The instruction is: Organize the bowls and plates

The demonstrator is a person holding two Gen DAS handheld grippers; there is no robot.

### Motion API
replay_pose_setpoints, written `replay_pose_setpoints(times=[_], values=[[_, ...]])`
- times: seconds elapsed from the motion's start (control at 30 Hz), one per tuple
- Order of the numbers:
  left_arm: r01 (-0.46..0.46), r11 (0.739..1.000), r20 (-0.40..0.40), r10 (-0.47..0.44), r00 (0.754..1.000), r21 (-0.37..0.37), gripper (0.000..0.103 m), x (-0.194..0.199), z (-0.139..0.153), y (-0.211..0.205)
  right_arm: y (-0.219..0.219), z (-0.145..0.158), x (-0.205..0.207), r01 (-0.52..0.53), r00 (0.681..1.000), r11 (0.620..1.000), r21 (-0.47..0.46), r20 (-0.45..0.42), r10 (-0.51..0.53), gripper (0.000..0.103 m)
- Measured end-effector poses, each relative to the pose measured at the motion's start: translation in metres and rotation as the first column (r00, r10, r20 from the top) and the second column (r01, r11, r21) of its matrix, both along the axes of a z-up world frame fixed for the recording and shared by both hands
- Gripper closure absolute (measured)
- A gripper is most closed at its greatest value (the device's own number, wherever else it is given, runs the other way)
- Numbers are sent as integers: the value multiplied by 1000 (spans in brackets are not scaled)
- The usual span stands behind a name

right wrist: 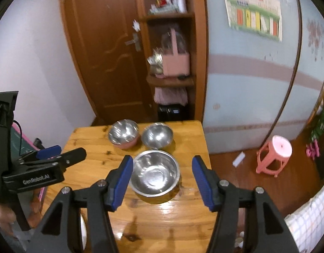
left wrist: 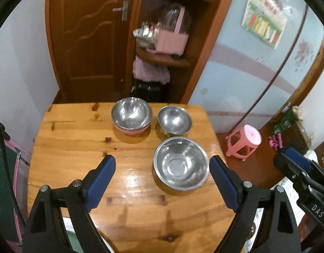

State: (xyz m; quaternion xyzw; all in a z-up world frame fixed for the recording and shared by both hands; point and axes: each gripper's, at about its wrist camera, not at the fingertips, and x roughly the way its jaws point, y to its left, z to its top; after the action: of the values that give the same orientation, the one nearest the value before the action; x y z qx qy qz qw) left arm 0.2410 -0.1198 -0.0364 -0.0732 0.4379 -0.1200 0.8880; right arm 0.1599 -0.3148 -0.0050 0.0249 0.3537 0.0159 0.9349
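Left wrist view. Left claw (left wrist: 162, 181) spread wide, holding nothing, poised above the near half of the surface (left wrist: 77, 147). Three steel bowls stand upright, all toward the right and far side: big bowl (left wrist: 180, 166) close to the right edge, nearest the claw; small bowl (left wrist: 174, 120) just behind it near the far right corner; pink-based bowl (left wrist: 131, 116) at the far edge, centre. None nested. Big bowl lies off-centre in the claw's opening, close to the right finger. Right claw (left wrist: 297, 164) shows at the frame's right, past the surface's right edge; its opening cannot be told from here. Pink stool (left wrist: 244, 143) on the floor beyond that edge.

Risk: a straight advance would likely bring the right finger against the bowl's rim and push it toward the right edge; polished steel on glossy wood should slide easily.

Right wrist view. Right claw (right wrist: 163, 177) wide, empty, fingers bracketing the big bowl (right wrist: 155, 172) from above, not touching as far as I can tell. Small bowl (right wrist: 157, 137) and pink-based bowl (right wrist: 124, 135) sit behind, near each other. Left claw (right wrist: 62, 156) at left, over the left edge of the surface (right wrist: 88, 147).

Risks: thin curved rim may slip out of flat pads on closing; both claws going for the same bowl could collide; nesting the big bowl into a smaller one would leave it tippy.
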Motion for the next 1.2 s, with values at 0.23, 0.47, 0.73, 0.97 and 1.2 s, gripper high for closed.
replay_pose_setpoints(times=[0.23,0.47,0.73,0.97,1.2], values=[[17,999,-146,-11,989,44,14,61,-80,-28,-30,-63,67,23,985,994,103,-174,-5,45],[18,998,-239,-5,971,52,14,92,-141,-37,-47,-132,115,79,938,981,176,-345,-13,46],[54,997,-295,-37,955,51,33,108,-168,-38,-50,-174,143,86,894,980,182,-449,5,60],[94,996,-383,-85,920,3,71,114,-191,-40,-52,-197,155,101,856,976,190,-517,12,82],[104,995,-419,-98,903,-9,94,110,-198,-44,-52,-201,155,112,847,963,246,-531,37,95]])
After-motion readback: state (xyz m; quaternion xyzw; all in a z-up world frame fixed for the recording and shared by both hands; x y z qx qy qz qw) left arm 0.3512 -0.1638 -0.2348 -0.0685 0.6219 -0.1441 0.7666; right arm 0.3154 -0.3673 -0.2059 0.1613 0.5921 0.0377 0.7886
